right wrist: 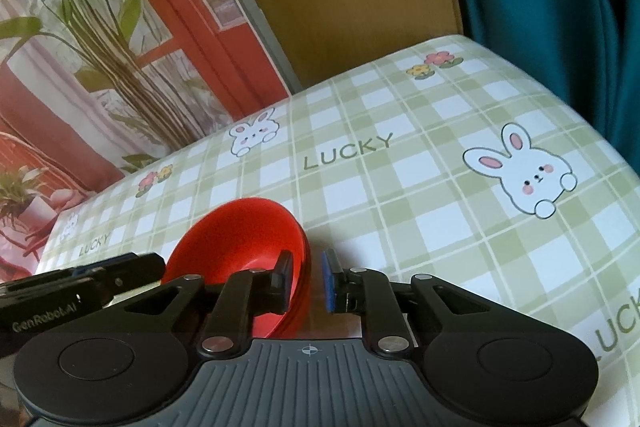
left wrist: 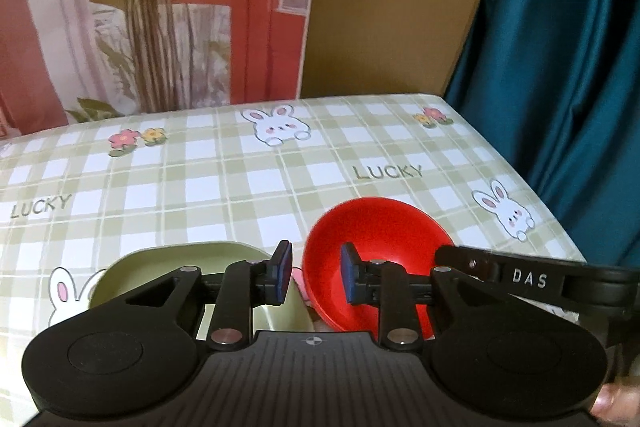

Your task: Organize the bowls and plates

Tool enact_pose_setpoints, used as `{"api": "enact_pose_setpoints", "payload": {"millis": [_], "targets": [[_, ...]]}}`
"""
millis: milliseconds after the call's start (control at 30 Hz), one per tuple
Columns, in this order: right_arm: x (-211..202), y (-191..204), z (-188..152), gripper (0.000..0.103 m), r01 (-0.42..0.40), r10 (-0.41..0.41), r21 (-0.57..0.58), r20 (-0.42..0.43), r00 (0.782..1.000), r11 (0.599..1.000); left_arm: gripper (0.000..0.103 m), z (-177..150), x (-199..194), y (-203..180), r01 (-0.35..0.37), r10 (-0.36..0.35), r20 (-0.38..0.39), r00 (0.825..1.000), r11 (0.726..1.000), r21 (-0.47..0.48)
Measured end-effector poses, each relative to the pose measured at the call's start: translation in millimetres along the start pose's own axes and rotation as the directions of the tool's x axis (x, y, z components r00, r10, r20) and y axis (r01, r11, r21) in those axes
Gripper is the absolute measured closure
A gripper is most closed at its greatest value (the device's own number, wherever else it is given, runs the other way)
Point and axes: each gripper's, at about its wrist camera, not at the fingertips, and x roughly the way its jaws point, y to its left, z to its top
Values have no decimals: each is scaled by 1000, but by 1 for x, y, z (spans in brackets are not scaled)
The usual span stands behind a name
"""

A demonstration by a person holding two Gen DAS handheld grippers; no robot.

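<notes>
Left hand-held gripper ajar (straddling rim).

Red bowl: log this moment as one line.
red bowl: on tablecloth | green dish: beside it | left tool: open, astride bowl rim | right tool: open, astride bowl rim

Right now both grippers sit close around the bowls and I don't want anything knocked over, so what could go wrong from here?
1. The shiny red plastic bowl sits tilted near the table's right edge; a nudge could tip it or slide it off.
2. The right gripper straddles its rim with open fingers, so lifting now may drop it.
3. The left gripper hangs close by and could bump the pale green dish.
</notes>
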Motion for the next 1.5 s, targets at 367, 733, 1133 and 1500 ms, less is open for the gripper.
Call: {"api": "enact_pose_setpoints", "payload": {"millis": [367,733,1133,1500], "targets": [[5,-14,-4,92,-52,52,65,5,999,996,76,-5,3,-1,12,-12,-5,1000,1000,-27],[6,-24,-6,93,-55,54,97,11,998,994,76,-12,7,-7,24,-25,-25,999,999,-43],[7,-25,-7,93,-58,58,104,11,998,993,76,-21,12,-14,39,-42,-45,998,998,-55],[7,-23,-8,96,-63,62,115,10,998,991,81,-20,13,-14,35,-37,-35,999,997,-62]]}}
